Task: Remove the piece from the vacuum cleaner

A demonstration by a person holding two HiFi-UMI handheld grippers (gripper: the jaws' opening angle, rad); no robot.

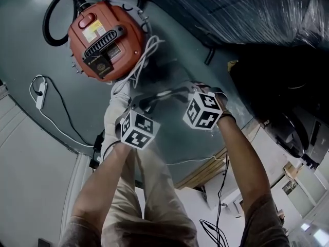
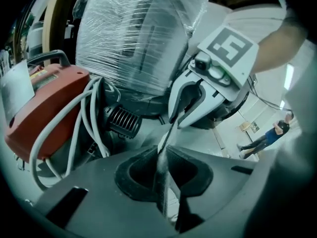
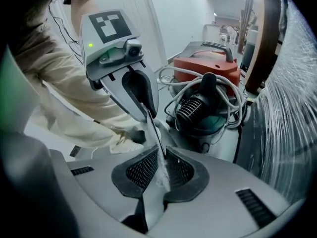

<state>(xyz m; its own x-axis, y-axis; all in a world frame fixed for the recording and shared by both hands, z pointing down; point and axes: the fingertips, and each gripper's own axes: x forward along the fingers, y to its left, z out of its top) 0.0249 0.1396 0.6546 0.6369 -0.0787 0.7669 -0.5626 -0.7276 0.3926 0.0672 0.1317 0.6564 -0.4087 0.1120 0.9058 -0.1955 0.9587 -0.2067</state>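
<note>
The red vacuum cleaner (image 1: pixel 105 40) stands on the floor at the upper left, with a black hose (image 1: pixel 54 14) and a white cord (image 1: pixel 141 60) looped round it. Between my two grippers stretches a thin translucent sheet (image 1: pixel 162 99), seen edge-on in the gripper views. My left gripper (image 2: pixel 166 152) is shut on one end of the sheet (image 2: pixel 166 138). My right gripper (image 3: pixel 161 160) is shut on the other end of it (image 3: pixel 156 138). Each gripper faces the other: the right gripper (image 2: pixel 181 115) shows ahead of the left, and the left gripper (image 3: pixel 148 115) ahead of the right.
A large load wrapped in clear film (image 1: pixel 247 9) fills the upper right, close behind the vacuum. A white power strip (image 1: pixel 40 94) with its cable lies at the left. Wooden boards (image 1: pixel 205 171) lie below the right arm. A person (image 2: pixel 267 135) stands far off.
</note>
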